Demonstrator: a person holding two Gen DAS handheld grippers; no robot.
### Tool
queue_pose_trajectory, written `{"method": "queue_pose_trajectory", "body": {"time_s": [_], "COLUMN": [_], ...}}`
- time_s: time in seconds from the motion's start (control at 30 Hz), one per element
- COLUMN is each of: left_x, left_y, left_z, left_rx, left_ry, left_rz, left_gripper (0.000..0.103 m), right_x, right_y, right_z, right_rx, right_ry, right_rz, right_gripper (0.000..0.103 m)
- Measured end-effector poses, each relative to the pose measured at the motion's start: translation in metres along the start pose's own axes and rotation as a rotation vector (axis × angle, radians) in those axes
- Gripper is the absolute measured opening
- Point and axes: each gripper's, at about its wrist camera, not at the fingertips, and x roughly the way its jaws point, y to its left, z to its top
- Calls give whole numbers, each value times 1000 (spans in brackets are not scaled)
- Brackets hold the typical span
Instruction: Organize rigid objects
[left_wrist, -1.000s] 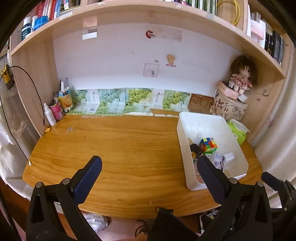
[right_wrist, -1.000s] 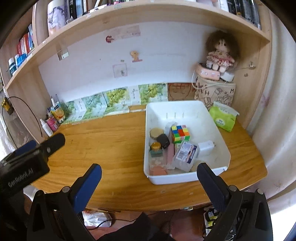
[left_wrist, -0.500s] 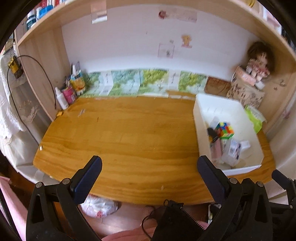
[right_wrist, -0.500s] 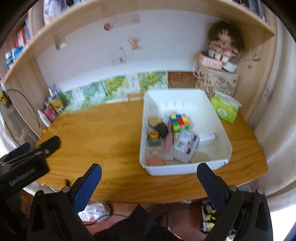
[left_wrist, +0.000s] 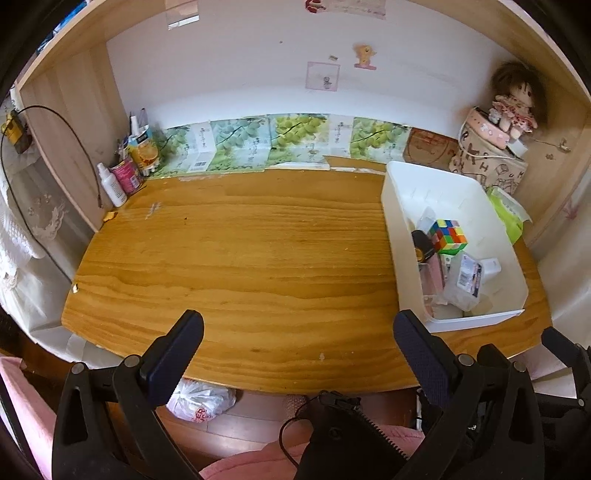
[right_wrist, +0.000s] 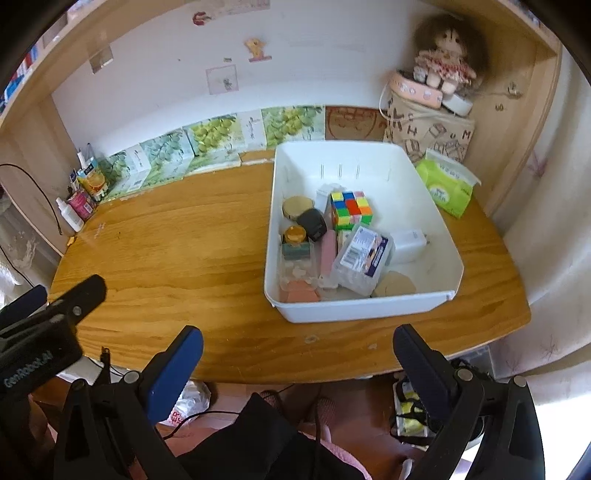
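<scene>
Wooden table lies bare on the left, with every loose item gathered in the bin far right. Both grippers, left and right, have pulled back toward the near edge, jaws spread and empty, so sorting looks finished.

bin: 1; cube: 1; doll: 1; gripper: 2

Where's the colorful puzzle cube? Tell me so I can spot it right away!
Look at the white bin on the right side of the wooden desk. Near its middle, beside a small black gadget, sits the puzzle cube. It is the only thing there covered in bright squares of many colors.
</scene>
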Motion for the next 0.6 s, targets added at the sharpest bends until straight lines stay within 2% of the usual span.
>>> {"method": "queue_pose_trajectory", "body": {"time_s": [0.3, 0.6], "left_x": [2, 9], "left_y": [-6, -9], "left_z": [8, 19], "left_rx": [25, 27], "left_ry": [-19, -24], "left_rz": [-53, -91], "left_gripper": [102, 102], "right_x": [-5, 3], "right_y": [0, 1], "right_z": [8, 16], "right_rx": [6, -1], "right_ry": [-51, -36], "right_rz": [-12, -20], "right_gripper": [103, 103]}}
